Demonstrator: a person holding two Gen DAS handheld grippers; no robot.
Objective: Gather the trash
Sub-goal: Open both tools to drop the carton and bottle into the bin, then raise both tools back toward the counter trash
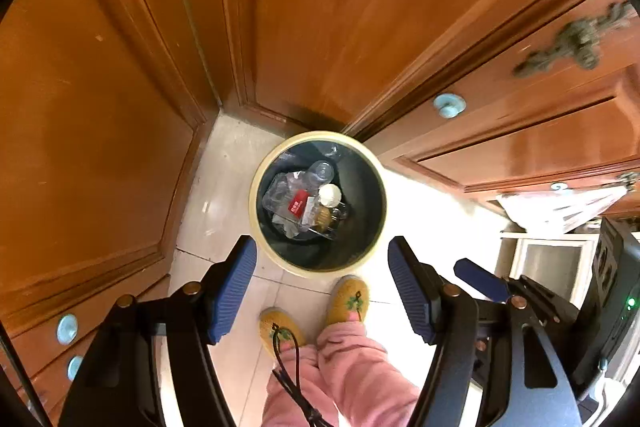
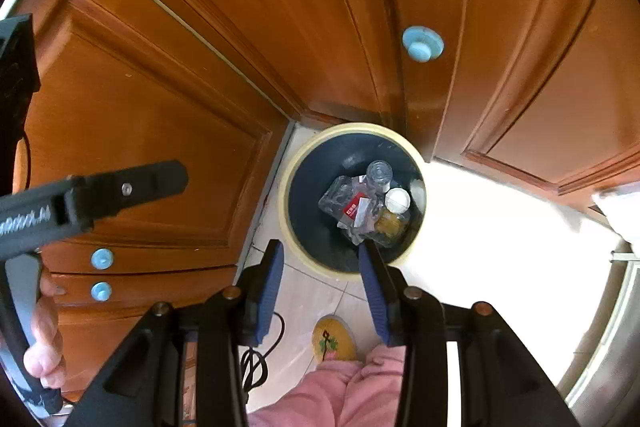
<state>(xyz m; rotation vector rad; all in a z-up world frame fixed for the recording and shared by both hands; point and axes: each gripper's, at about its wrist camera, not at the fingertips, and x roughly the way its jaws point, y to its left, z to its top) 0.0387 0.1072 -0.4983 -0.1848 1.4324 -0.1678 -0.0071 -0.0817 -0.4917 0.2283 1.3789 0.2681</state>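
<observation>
The left gripper (image 1: 322, 291) hangs above the floor with its blue-padded jaws spread wide and nothing between them. The right gripper (image 2: 322, 291) is also empty, its jaws parted to a narrower gap. Both look steeply down on the trash bin (image 1: 256, 223) (image 2: 286, 219), a round dark bin with a cream rim standing on the pale tiled floor (image 1: 224, 203) in the corner where the wooden cabinet doors (image 1: 340, 7) meet. In each view the bin sits just beyond the fingertips, its near rim between them.

Inside the bin lies crushed clear plastic, among it a clear bottle (image 1: 320, 173) (image 2: 378, 175) with its long axis running roughly up the frame, open neck toward the cabinets. A red label (image 1: 298, 203) (image 2: 354, 209) shows in the heap, and a white round cap (image 1: 330, 194) (image 2: 398, 199) faces upward beside it.

Below the grippers are the person's yellow slippers (image 1: 348, 297) and pink trousers (image 1: 352, 371).
</observation>
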